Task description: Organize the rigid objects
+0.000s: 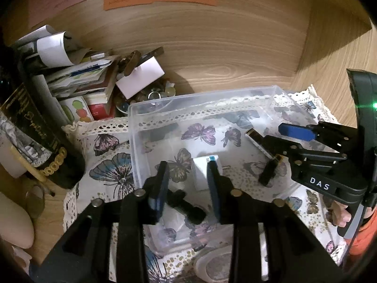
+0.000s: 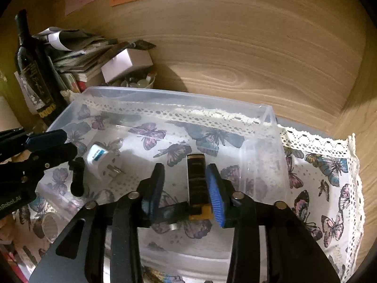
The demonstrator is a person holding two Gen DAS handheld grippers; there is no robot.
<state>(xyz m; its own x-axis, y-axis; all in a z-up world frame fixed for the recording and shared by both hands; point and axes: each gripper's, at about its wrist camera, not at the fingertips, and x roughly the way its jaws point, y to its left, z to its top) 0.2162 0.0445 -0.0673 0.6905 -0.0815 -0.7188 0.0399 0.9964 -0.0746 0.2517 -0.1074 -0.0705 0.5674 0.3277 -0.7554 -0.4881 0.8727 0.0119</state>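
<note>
Both grippers hover over the clear bin (image 2: 271, 127) on the butterfly cloth (image 2: 329, 165). The left gripper (image 1: 188, 186) stands wide open, holding nothing, above a white adapter (image 1: 202, 172) and a black piece (image 1: 186, 206) on the bin floor. The right gripper (image 2: 185, 188) is likewise spread; a dark lighter (image 2: 196, 179) lies between its fingers against the right pad, with grip unclear.
</note>
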